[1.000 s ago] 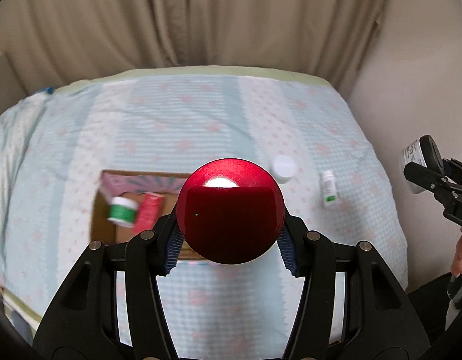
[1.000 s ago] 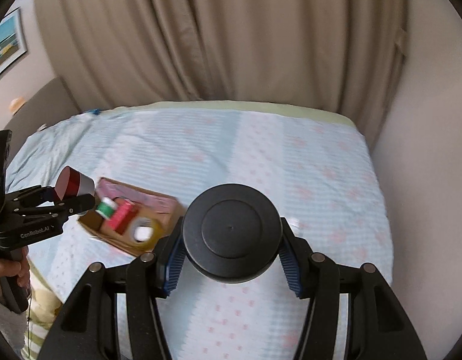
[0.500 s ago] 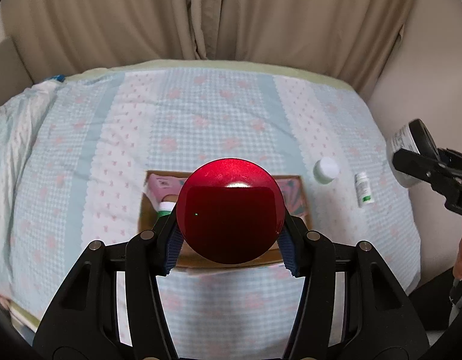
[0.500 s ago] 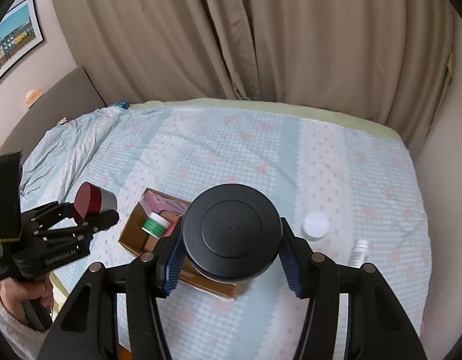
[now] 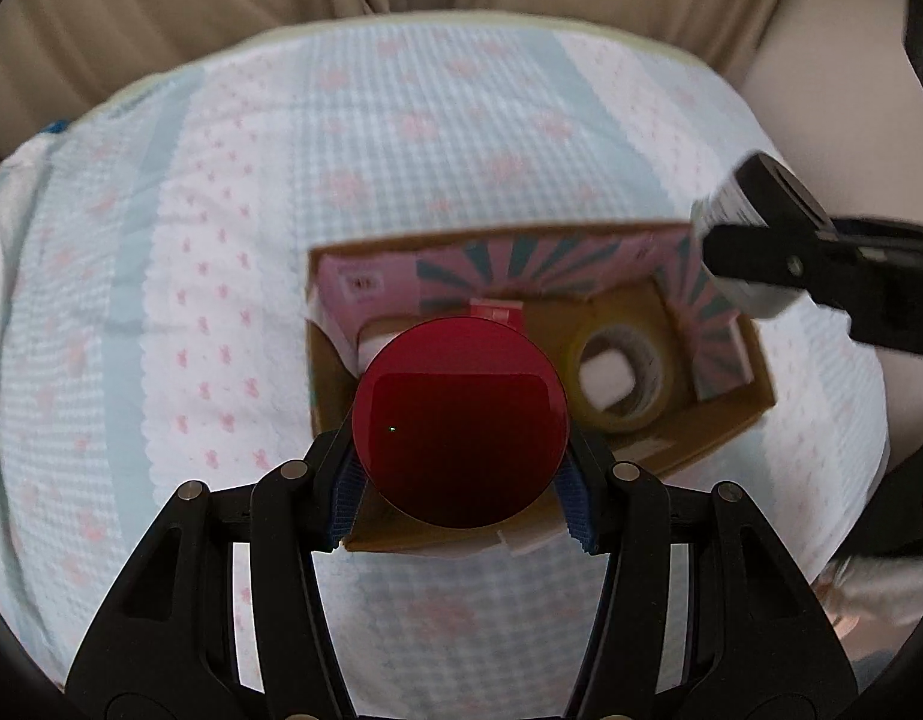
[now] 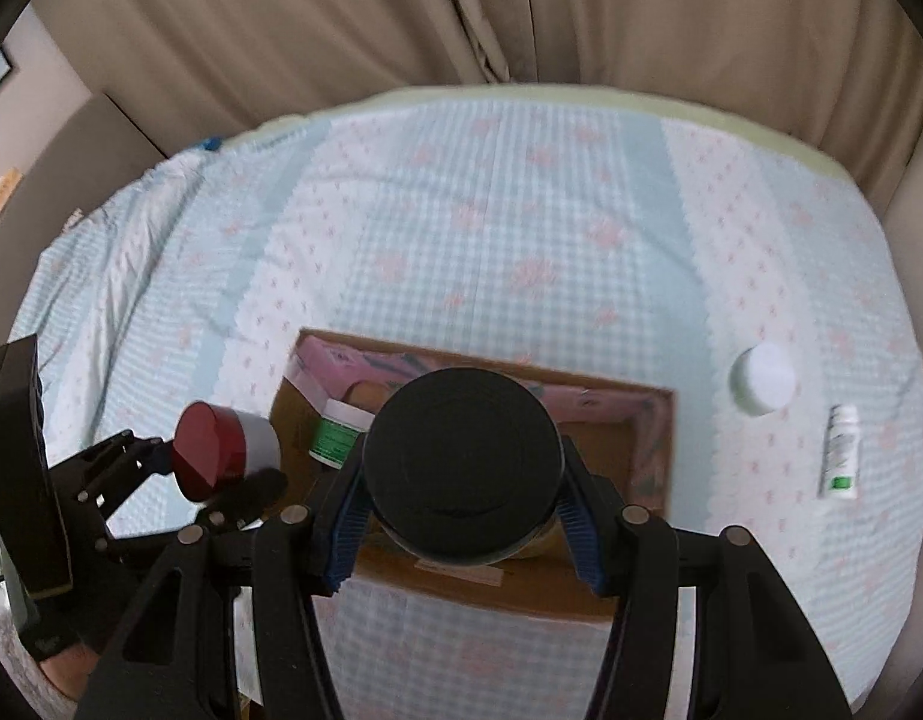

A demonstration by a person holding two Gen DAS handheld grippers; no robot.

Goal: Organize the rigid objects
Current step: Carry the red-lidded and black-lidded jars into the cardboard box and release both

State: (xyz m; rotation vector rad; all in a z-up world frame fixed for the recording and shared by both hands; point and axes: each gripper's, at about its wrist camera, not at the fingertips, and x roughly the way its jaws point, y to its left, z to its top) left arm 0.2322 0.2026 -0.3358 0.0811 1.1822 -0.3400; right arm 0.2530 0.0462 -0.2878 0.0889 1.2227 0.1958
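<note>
Both hands have swung in & down over the open brown cardboard box [image 5: 725,420] on the bed, left gripper [image 5: 459,420] fingers clamping a red-capped round jar [image 5: 459,420], right gripper [image 6: 464,474] fingers clamping a black-lidded round jar [image 6: 464,465], box now directly beneath both, so drop-off looks imminent.

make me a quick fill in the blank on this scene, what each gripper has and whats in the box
The left gripper holds a jar with a ____ lid.
The right gripper holds a jar with a ____ lid.
Inside the cardboard box lies a roll of ____.
The white-capped bottle lies ____ the box.

Missing words: red; black; tape; outside
</note>
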